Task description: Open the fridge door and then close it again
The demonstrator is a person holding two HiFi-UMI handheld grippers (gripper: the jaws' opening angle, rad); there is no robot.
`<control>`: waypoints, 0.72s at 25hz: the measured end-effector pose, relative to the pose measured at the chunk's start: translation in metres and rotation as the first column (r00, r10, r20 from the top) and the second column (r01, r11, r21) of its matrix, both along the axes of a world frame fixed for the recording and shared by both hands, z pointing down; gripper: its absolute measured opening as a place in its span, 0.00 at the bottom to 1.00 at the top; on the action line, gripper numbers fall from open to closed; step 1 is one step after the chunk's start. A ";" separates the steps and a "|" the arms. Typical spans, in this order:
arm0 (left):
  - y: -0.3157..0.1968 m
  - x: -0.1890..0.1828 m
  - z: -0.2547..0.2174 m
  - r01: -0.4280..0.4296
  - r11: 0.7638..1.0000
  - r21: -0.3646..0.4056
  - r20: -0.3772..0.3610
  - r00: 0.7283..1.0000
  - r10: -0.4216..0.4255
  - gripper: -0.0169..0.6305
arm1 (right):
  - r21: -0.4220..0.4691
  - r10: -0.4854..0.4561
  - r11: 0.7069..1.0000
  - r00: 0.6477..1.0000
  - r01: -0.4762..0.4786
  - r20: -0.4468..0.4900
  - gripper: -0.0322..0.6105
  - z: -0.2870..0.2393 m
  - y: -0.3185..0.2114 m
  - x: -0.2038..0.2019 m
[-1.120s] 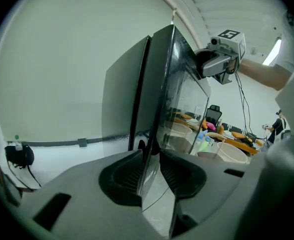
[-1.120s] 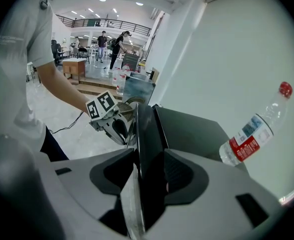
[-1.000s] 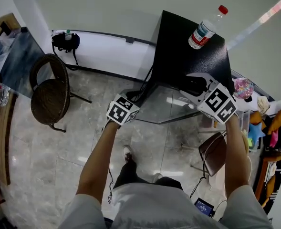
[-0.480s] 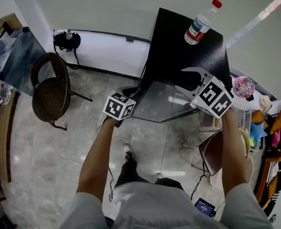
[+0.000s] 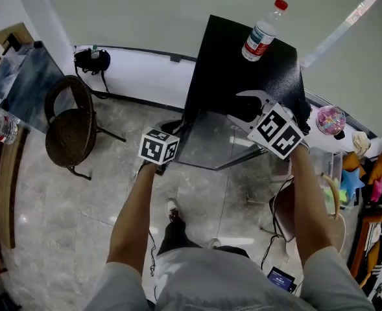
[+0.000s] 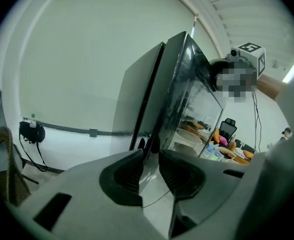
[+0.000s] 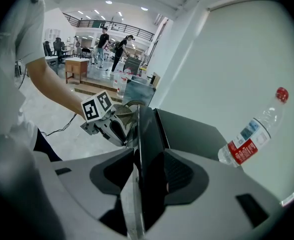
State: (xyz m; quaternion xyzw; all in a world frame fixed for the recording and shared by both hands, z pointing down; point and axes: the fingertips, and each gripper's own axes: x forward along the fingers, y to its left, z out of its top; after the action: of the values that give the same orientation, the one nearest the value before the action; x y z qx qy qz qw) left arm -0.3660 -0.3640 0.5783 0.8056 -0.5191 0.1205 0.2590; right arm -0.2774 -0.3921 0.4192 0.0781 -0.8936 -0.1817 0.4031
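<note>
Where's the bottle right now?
Head view: the bottle stands on the fridge top, near its back edge, beyond the right gripper clamped on the door. In the right gripper view it sits at right.

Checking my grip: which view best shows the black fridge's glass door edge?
Right gripper view: the glass door edge sits inside the right gripper, close up. Head view shows the door from above; left gripper view shows its reflective face.
</note>
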 end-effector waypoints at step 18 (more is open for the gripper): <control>0.032 0.007 -0.001 0.068 0.996 0.049 0.008 0.998 -0.069 0.15 | -0.007 -0.077 0.997 0.997 0.077 0.002 0.34 0.000 0.023 0.005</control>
State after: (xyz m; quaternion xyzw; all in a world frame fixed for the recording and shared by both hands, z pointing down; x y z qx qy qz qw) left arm -0.3587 -0.3318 0.5777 0.7928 -0.5504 0.1026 0.2408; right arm -0.2723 -0.3691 0.4189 0.0425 -0.8969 -0.1938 0.3952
